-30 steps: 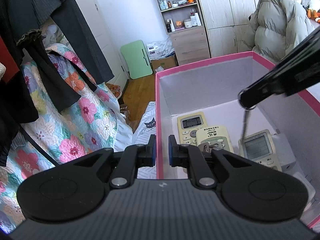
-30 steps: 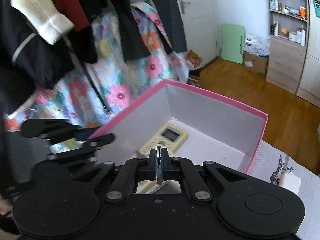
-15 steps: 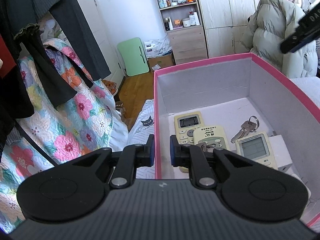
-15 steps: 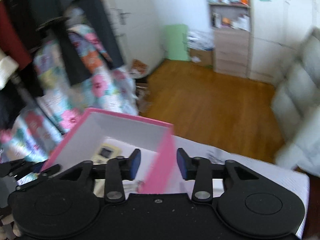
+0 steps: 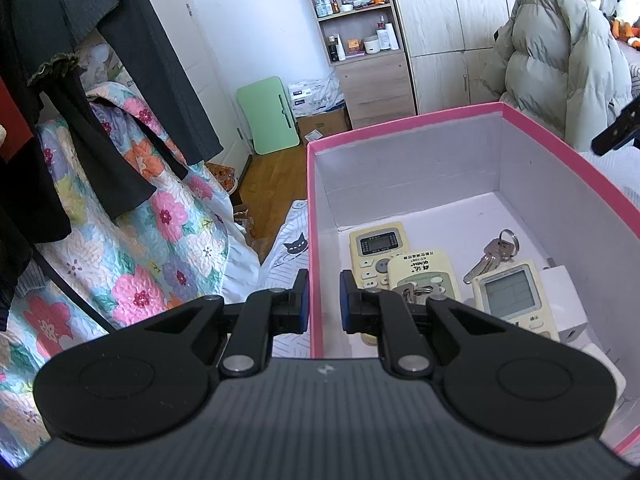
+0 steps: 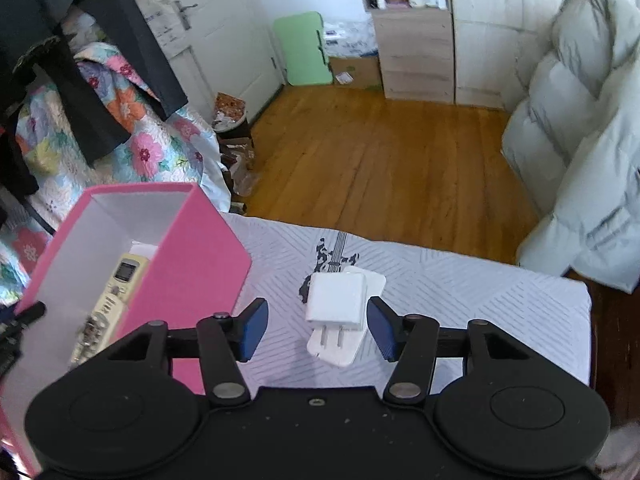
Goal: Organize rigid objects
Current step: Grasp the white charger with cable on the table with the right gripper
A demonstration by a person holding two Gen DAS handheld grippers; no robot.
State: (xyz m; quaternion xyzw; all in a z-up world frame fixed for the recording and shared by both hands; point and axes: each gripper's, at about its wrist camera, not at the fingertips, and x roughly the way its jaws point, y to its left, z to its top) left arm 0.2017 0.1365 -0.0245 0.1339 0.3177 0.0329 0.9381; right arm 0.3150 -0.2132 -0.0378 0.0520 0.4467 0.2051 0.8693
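Observation:
A pink box (image 5: 560,136) with a white inside stands on the patterned sheet. In it lie three cream remotes (image 5: 376,248), a bunch of keys (image 5: 494,254) and a white adapter (image 5: 564,300). My left gripper (image 5: 323,304) is shut on the box's near left wall, one pad outside and one inside. In the right wrist view the box (image 6: 200,264) is at the left. A white plug charger (image 6: 338,296) lies on the sheet, resting on a flat white piece (image 6: 376,280). My right gripper (image 6: 316,330) hovers over the charger with its jaws opening, the charger between them and untouched.
The sheet (image 6: 480,300) ends at the bed's edge above a wooden floor (image 6: 380,152). A puffy grey coat (image 6: 580,140) hangs at the right. Floral bedding (image 5: 132,248) and dark hanging clothes (image 5: 80,80) crowd the left. A shelf cabinet (image 5: 360,40) and green folded table (image 5: 268,116) stand far back.
The right gripper let go of the keys, which now lie in the box. It swung out of the box to the right, over the charger on the sheet, with its jaws spreading. The left gripper stayed put.

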